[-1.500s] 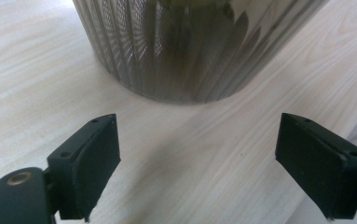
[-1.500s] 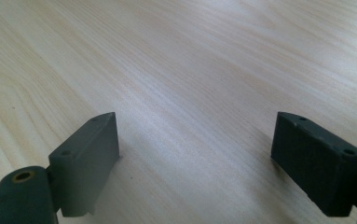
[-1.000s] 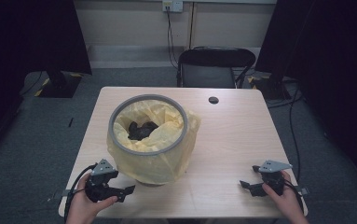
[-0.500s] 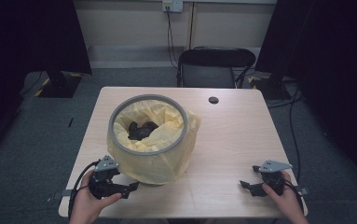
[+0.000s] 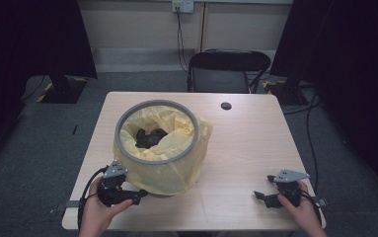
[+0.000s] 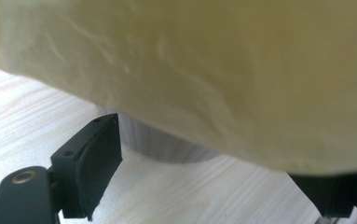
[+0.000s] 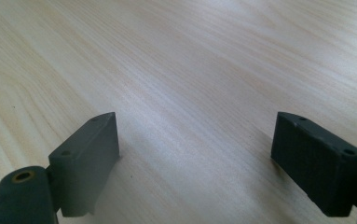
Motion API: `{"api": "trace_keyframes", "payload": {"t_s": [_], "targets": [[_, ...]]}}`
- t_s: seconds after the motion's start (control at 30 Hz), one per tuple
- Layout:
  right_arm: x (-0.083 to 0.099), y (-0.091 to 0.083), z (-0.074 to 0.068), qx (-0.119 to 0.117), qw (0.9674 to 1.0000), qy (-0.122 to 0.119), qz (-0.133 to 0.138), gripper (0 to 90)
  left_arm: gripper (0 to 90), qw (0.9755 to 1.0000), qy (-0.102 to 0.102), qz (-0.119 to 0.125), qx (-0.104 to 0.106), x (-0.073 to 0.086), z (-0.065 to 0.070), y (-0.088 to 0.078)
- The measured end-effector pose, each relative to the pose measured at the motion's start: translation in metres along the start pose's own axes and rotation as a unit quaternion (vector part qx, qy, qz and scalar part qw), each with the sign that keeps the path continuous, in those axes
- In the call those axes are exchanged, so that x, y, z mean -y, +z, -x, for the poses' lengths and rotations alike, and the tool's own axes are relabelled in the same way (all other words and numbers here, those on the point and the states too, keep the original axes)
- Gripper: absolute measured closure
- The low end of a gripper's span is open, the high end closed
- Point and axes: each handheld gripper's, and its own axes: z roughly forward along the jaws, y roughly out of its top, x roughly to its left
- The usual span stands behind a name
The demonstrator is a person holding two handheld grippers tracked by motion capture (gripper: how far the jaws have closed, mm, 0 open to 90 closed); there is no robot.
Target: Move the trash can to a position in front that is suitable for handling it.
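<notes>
While I hold both tools low at the near edge:
Left gripper (image 5: 138, 196): jaws apart, tips just beside the yellow bag (image 5: 176, 165) at 7 o'clock.
Right gripper (image 5: 258, 196): jaws spread wide over bare table (image 5: 245, 143) at 5 o'clock.
Bin (image 5: 156, 161): grey-rimmed, bag-lined, left of centre, dark clump inside.

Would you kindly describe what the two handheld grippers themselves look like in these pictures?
Both are black. The left gripper and the right gripper each carry a grey three-cornered plate on top, and a black cable loops from the left one. In the gripper views, the jaws are thick dark blocks with small screw holes, and a brass-coloured ring sits at the hinge. No sleeves are visible at the wrists.
</notes>
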Motion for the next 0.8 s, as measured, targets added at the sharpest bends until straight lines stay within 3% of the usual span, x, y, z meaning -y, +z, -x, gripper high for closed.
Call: {"api": "trace_keyframes", "payload": {"t_s": [0.47, 0.6, 0.8], "targets": [[0.000, 0.000, 0.000, 0.000, 1.0000, 0.000, 0.000, 14.1, 12.3, 0.9999, 0.005, -0.009, 0.003, -0.001, 0.004, 0.006], [0.000, 0.000, 0.000, 0.000, 1.0000, 0.000, 0.000, 14.2, 11.9, 0.9999, -0.002, -0.014, 0.005, -0.001, 0.004, 0.007], [0.000, 0.000, 0.000, 0.000, 1.0000, 0.000, 0.000, 14.2, 12.2, 0.9998, -0.020, -0.004, -0.009, -0.003, 0.002, 0.012]]}}
